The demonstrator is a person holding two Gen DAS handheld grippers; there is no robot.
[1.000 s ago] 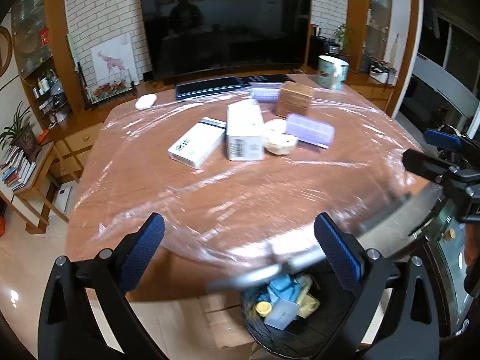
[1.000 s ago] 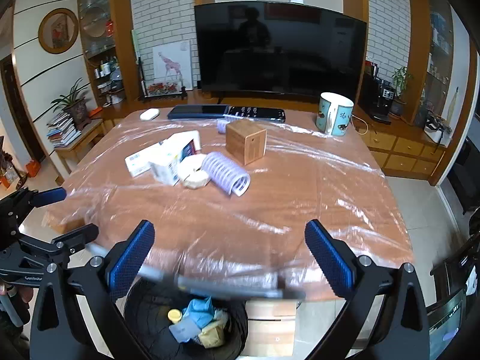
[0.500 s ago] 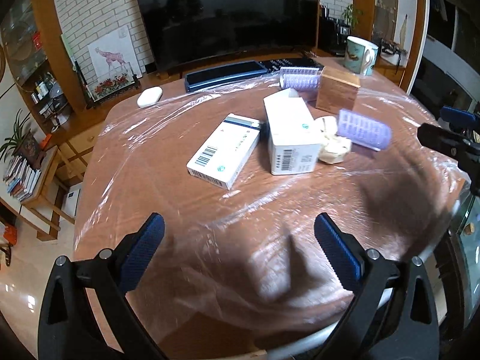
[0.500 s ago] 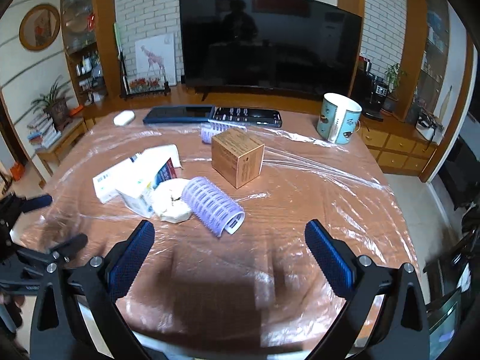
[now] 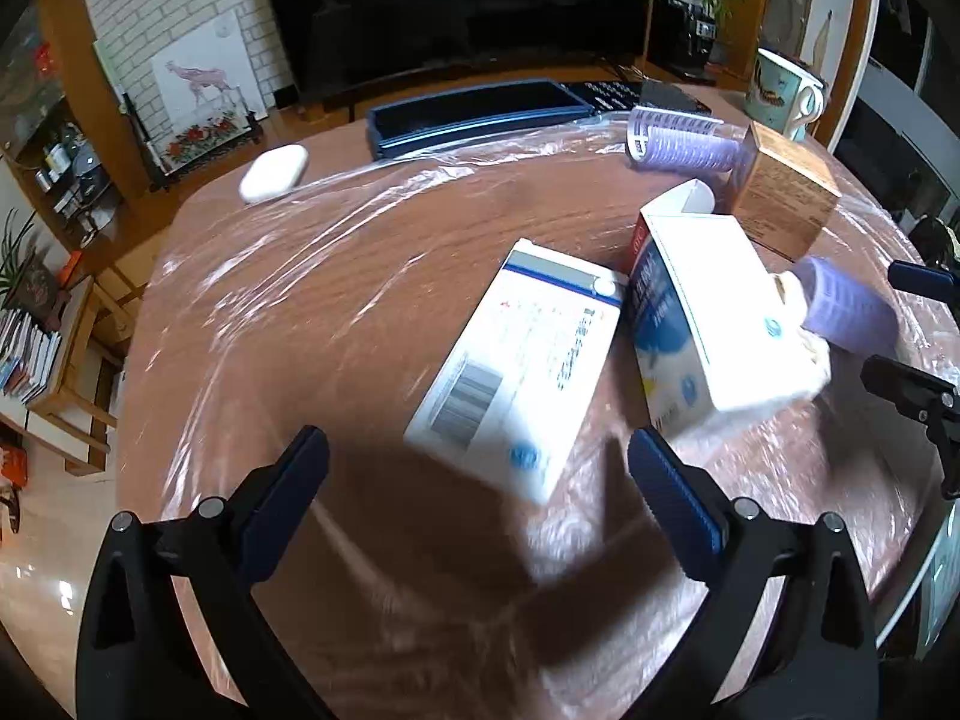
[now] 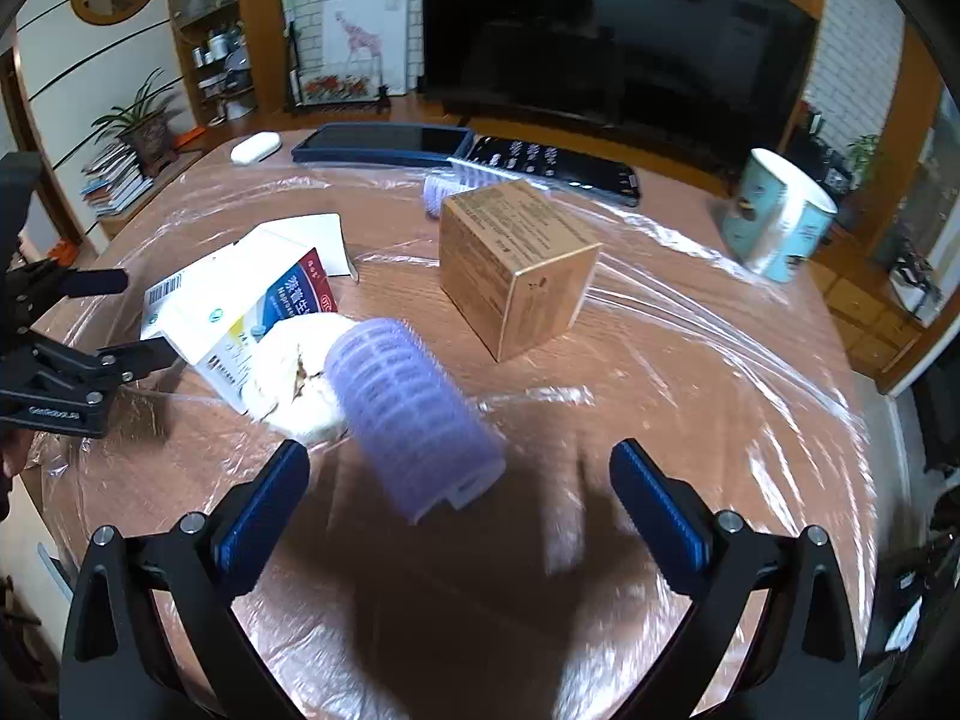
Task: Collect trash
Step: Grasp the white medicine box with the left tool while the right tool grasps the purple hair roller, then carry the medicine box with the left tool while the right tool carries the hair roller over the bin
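**A:** What's each claw doing right now?

**B:** The left gripper hangs over the near side of the table with its blue pads spread wide and nothing between them. The flat white box, the one with the barcode, lies just ahead of it, its near end reaching in between the fingers.

**A:** And the other?

**B:** The right gripper is spread wide too, empty. A purple hair roller lies on its side just in front of it, closer to the gripper's left finger, a bit blurred.

**A:** What else counts as clutter there?

**B:** A crumpled white wad touches the roller on its left, and an opened white carton with blue and red print sits against the wad. The flat box lies beside that carton. Further back stands a brown cardboard box, and behind it a second purple roller.

**A:** Anything on the far edge?

**B:** A dark tablet, a black remote, a small white case, and a patterned mug off to the right. Clear plastic film covers the tabletop under all the clutter.
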